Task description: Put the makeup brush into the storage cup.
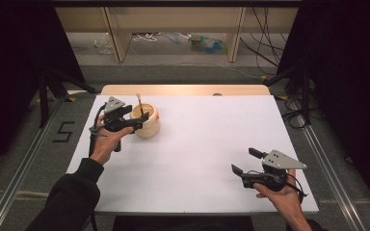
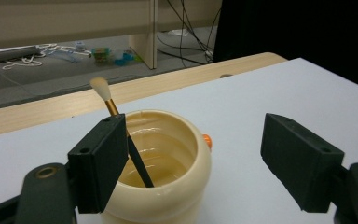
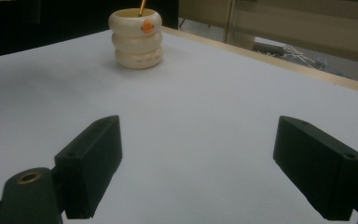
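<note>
**Both grippers spread wide, brush standing in the cream pot**

From the high view I see my left gripper (image 1: 142, 118) at the far left of the white table (image 1: 207, 144), right up against the cream pot (image 1: 147, 120). Its jaws are spread apart and grasp nothing. In the left gripper view the near jaw sits just in front of the pot's rim, while the other jaw stands well off to the side over bare table; the pot lies partly between them, nearer the first jaw. I cannot tell whether that jaw touches the rim.

The pot is a ribbed, ring-stacked shape, cream coloured, with a small orange mark (image 2: 207, 140) on its side. A brush (image 2: 121, 128) leans inside it, its dark handle running down into the pot, a gold ferrule above that and a pale tuft at the top, tilted away from upright. In the right gripper view the pot shows far off near the table's far edge, orange mark facing the camera, with the brush handle poking out of its mouth.

My right gripper (image 1: 245, 161) is at the near right of the table, well apart from the pot. Its jaws are also wide apart and empty, with plain white surface between them. A grey three-cornered plate sits atop each gripper.

Beyond the table, cables (image 1: 265, 43) and clutter lie on the floor.
</note>
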